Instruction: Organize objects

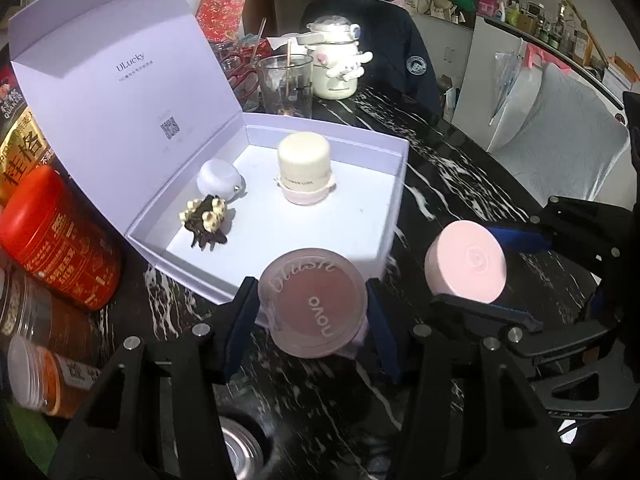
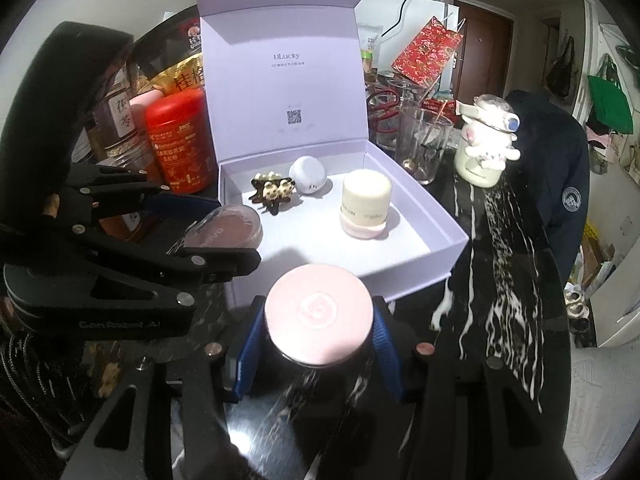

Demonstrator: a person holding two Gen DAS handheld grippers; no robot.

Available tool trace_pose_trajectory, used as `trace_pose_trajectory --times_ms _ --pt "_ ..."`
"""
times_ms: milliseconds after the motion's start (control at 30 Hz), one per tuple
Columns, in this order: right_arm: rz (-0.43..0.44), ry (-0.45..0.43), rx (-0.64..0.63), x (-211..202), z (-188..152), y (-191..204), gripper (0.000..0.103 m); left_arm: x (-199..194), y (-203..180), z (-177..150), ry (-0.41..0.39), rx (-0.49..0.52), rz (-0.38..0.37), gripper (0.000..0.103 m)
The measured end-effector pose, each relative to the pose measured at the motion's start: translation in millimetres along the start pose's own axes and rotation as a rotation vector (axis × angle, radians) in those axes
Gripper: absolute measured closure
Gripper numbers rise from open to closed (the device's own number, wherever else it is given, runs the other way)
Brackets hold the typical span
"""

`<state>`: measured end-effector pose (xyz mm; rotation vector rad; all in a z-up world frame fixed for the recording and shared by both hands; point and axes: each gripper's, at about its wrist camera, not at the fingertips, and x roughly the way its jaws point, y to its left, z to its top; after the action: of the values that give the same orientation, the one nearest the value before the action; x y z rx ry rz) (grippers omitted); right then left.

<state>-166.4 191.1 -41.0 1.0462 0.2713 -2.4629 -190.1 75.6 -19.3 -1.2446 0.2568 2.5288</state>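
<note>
The left gripper (image 1: 313, 312) pinched a blush pot (image 1: 313, 300) between its pads. Just ahead of its jaws stood the open box (image 1: 394, 184), already holding a hair clip (image 1: 206, 220), a white case (image 1: 219, 179) and a cream jar (image 1: 305, 168). The right gripper (image 2: 318, 340) clamped a pink jar (image 2: 318, 314), short of the box. Both, I judged, were still to be set inside.

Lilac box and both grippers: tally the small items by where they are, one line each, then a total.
Inside the lilac box: 3 (cream jar, white round case, pearl hair clip)
In the left gripper: 1 (blush compact)
In the right gripper: 1 (pink jar)
Total: 5
</note>
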Motion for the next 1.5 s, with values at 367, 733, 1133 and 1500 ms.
trace_pose_trajectory --times_ms 367,733,1133,1500 --pt "0.011 -0.009 -0.015 26.3 36.8 -8.9 0.051 21.9 29.7 30.7 -0.003 -0.024 0.016 0.051" --pt "0.012 -0.010 -0.014 56.7 68.0 -27.5 0.051 42.9 55.8 55.4 -0.007 -0.042 0.034 0.051" --pt "0.004 -0.001 0.005 91.0 93.0 -48.4 0.051 70.0 75.2 80.8 -0.007 -0.069 0.030 0.051" --pt "0.035 0.014 -0.022 113.2 103.4 -55.4 0.051 90.7 77.0 71.0 0.051 -0.091 0.003 0.051"
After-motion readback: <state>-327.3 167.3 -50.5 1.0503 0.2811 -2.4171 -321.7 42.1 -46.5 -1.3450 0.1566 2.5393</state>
